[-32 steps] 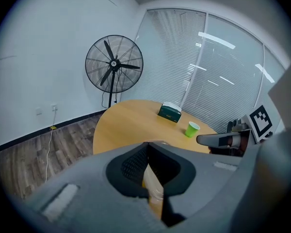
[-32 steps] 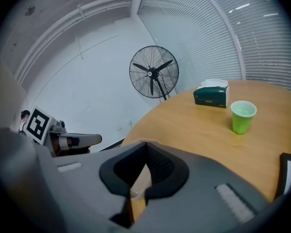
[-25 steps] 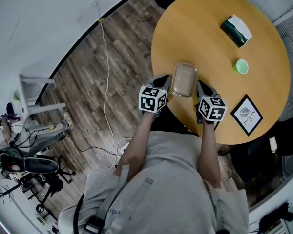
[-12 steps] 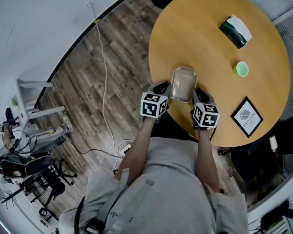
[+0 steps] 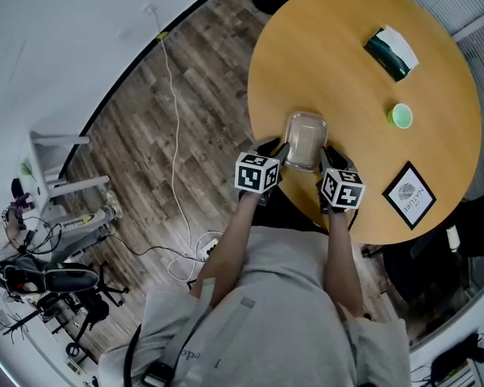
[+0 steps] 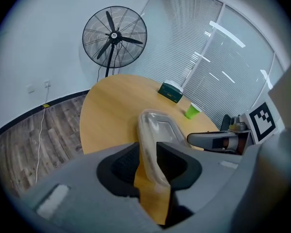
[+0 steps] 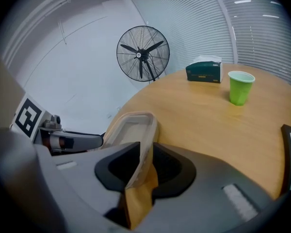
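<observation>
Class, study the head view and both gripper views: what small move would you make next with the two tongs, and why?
Probably raise both together, slightly and level. The left tongs and right tongs each appear closed on opposite rims of the clear rectangular plastic container, which seems to rest near the edge of the round wooden table. An uneven lift might tilt it.

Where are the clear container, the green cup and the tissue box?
clear container (image 5: 304,139): head view, middle of its upper face.
green cup (image 5: 401,116): head view, inside its open mouth.
tissue box (image 5: 391,52): head view, middle of its top.
</observation>
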{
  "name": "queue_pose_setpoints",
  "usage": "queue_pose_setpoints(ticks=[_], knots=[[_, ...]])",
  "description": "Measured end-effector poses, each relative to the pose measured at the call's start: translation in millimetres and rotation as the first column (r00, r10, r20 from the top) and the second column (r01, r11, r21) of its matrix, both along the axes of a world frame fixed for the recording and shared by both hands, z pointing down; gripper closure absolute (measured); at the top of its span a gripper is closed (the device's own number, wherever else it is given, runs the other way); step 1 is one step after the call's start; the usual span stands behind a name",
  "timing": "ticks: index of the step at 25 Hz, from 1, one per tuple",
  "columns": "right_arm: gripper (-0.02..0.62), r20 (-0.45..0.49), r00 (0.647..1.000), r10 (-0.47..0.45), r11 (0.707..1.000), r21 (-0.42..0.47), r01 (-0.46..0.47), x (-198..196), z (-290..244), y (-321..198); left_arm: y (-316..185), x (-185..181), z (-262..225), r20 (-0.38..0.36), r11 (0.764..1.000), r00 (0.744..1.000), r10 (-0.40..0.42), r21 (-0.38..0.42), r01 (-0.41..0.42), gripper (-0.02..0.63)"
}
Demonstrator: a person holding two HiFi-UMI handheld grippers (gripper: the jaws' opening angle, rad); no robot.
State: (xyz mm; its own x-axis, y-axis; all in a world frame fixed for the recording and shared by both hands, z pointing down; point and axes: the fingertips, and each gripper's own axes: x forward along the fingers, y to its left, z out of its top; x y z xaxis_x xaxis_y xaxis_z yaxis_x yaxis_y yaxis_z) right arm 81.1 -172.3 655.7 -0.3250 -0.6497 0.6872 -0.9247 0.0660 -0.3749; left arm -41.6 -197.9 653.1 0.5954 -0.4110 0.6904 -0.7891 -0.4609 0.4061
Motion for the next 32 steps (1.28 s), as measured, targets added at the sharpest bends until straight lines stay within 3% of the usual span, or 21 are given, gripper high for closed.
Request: queue_pose_setpoints(ticks=[7,24,32], knots=[[0.52,0.038,0.999,0.02,1.0,-0.02,-0.02,0,5,-1,3,3,5,-0.013,1.0,1.0,-0.002,-0.027,0.001,0.492],[0.555,-0.077,0.996,-0.048,0.999,-0.022,0.047,-8,0,1,11,4,-3,-0.024,1.0,1.0,0.002,0.002,-0.002,0.546],[0.558,-0.06,0.997,-0.041,0.999,-0.018,0.04,-9,-3,0,11,3,-7,-0.031,1.0,1.0,-0.005,0.012,0.005,0.546]])
